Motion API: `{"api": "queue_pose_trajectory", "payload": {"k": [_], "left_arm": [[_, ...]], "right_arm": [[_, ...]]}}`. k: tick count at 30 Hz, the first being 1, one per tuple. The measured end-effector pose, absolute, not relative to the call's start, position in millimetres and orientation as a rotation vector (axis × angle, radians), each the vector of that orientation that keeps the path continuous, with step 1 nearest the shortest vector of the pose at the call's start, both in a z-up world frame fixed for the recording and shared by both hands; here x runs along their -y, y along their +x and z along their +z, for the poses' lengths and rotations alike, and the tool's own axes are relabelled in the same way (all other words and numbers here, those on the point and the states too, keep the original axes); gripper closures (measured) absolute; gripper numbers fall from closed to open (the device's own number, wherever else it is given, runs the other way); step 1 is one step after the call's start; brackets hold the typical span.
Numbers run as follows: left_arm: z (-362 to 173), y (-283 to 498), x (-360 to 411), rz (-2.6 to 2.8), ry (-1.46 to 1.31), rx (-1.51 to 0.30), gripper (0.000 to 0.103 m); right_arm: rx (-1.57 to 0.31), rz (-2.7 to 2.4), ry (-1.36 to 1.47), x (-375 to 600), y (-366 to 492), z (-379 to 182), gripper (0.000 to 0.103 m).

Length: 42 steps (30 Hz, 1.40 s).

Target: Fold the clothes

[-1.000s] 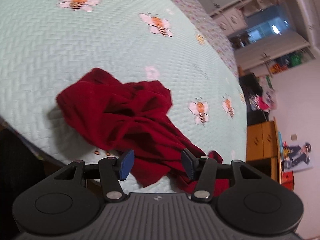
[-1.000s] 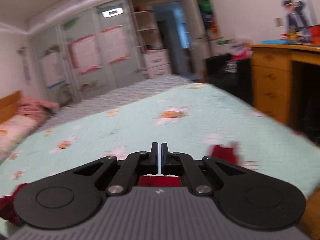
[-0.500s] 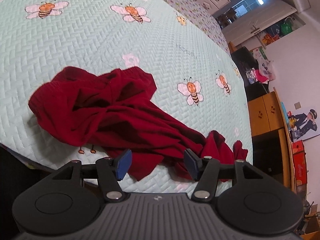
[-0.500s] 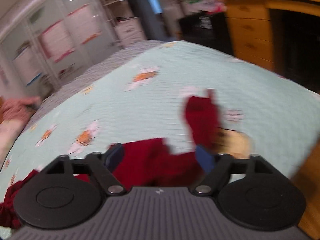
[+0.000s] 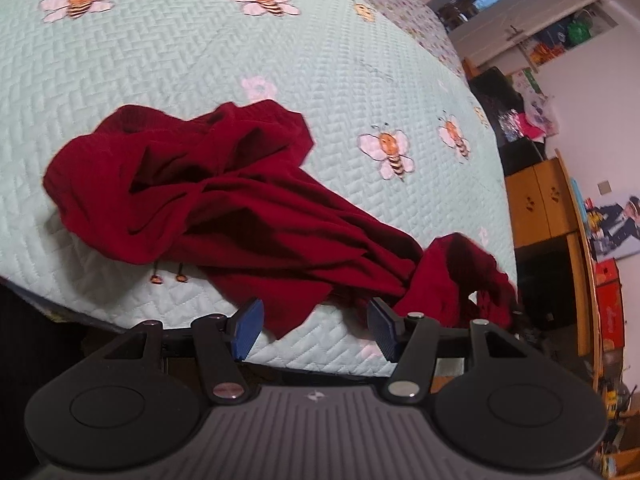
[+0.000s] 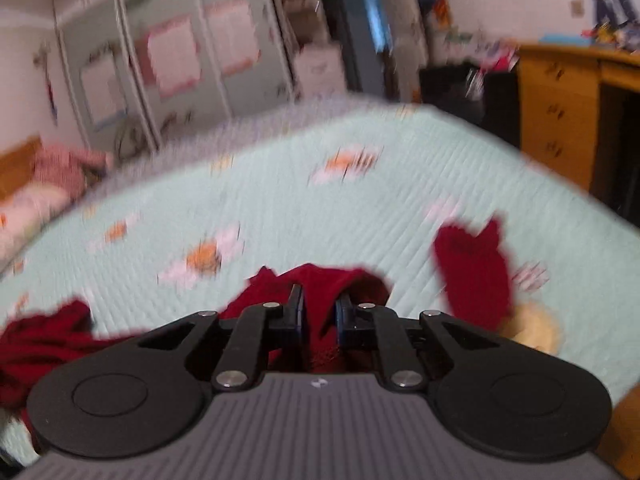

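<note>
One garment (image 6: 320, 320) between right tool (image 6: 319, 312) pads

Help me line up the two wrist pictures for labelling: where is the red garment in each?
Left wrist: the red garment lies crumpled mid-frame on the bedspread.
Right wrist: red garment low centre, cloth between the closing right gripper jaws.
Shared landmark: the wooden desk.

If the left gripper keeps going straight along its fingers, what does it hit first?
Most likely the red garment: a flap of it lies just ahead of the open left gripper, on the bee-print quilt. Depth is uncertain, so the quilt could come first.
</note>
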State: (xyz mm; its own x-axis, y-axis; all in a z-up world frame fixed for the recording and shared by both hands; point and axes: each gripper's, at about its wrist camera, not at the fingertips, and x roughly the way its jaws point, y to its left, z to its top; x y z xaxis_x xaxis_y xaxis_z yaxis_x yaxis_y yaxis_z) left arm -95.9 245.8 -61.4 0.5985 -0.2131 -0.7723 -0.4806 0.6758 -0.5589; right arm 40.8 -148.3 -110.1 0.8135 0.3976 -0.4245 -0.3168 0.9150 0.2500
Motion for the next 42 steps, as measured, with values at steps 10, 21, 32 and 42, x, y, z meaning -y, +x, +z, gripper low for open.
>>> {"api": "queue_pose_trajectory", "payload": {"k": [10, 21, 32, 42], "left_arm": [[-77, -79, -235, 0.152, -0.837, -1.006, 0.043], [-79, -83, -244, 0.185, -0.852, -1.009, 0.043], [-84, -76, -242, 0.151, -0.858, -1.021, 0.043], [-92, -74, -241, 0.133, -0.875, -1.039, 0.043]], "right_arm": [[-0.644, 0.030, 0.101, 248, 66, -148, 0.082], [-0.742, -0.031, 0.031, 236, 87, -149, 0.025], [-0.730, -0.124, 0.419, 296, 64, -131, 0.025], [-0.913, -0.017, 0.591, 244, 91, -158, 0.024]]}}
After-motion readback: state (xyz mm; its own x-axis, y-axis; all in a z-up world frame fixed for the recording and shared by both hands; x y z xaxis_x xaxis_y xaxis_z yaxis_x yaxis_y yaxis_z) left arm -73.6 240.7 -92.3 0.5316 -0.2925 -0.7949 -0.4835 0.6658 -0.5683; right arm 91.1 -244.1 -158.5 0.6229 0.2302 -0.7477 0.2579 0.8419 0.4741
